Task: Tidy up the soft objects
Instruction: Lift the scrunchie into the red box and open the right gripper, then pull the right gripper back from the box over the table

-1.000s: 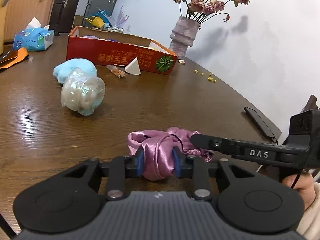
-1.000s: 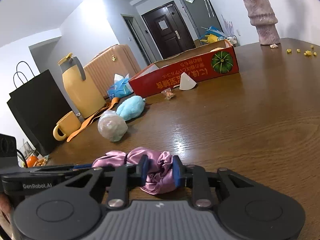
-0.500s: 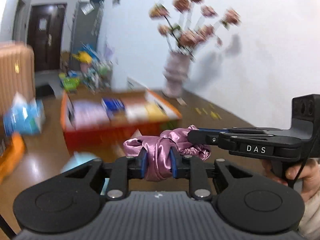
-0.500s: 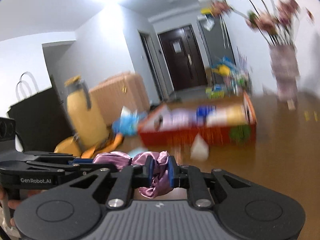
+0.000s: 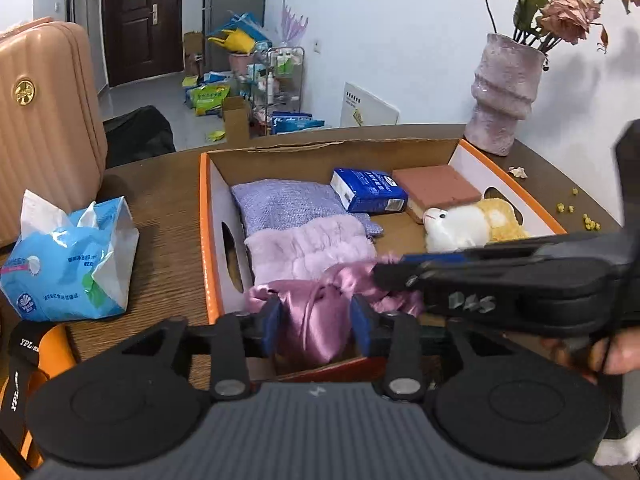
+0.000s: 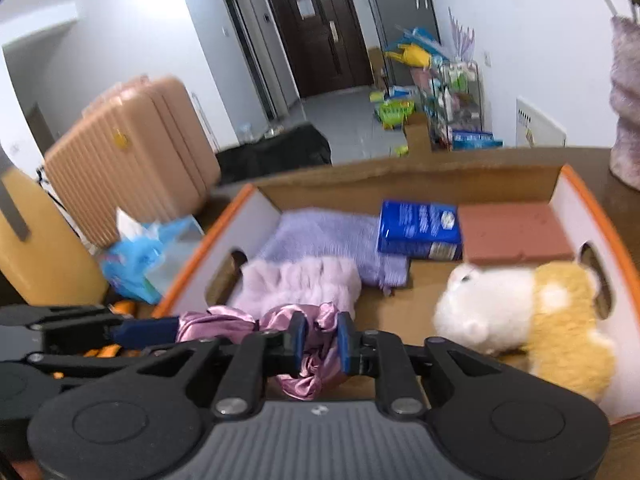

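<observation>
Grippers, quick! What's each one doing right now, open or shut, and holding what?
Left gripper: closed on the pink satin scrunchie, above the cardboard box.
Right gripper: closed on the same scrunchie.

A shiny pink scrunchie (image 5: 316, 320) hangs near an orange-rimmed box (image 5: 205, 216) holding a lilac pouch (image 5: 280, 204), blue packet (image 5: 368, 190), brick-red sponge (image 5: 436, 184), white-and-yellow plush toy (image 5: 472, 222) and pale purple fluffy band (image 5: 308, 248).
</observation>
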The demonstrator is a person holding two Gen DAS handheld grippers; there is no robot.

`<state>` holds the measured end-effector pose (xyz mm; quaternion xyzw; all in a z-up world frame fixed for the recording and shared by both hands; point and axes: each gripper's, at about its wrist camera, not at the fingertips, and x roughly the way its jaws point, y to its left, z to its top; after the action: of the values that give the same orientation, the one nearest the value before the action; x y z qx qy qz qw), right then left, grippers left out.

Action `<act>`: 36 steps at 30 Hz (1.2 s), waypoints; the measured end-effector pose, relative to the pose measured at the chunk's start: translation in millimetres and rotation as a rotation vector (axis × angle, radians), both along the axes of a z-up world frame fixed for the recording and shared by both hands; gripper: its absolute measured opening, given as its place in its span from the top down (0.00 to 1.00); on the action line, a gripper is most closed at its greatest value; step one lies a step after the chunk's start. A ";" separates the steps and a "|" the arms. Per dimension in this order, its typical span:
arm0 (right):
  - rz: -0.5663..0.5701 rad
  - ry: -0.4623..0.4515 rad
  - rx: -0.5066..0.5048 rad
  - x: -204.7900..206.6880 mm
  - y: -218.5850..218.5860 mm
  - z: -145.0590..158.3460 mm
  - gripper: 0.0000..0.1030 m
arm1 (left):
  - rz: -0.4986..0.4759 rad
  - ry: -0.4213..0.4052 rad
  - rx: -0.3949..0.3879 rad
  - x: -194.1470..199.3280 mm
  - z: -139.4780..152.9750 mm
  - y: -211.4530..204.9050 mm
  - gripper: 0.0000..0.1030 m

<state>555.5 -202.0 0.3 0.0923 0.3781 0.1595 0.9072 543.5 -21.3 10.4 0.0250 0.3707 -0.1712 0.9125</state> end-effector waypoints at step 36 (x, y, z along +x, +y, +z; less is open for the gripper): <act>-0.089 -0.508 -0.116 -296.4 -106.8 134.1 0.29 | 0.183 -0.488 -0.009 -299.5 120.7 9.3 0.21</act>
<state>259.1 -308.8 134.4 0.0134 0.1423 0.1156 0.9830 244.0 -12.0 131.1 0.0279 0.1397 -0.0785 0.9867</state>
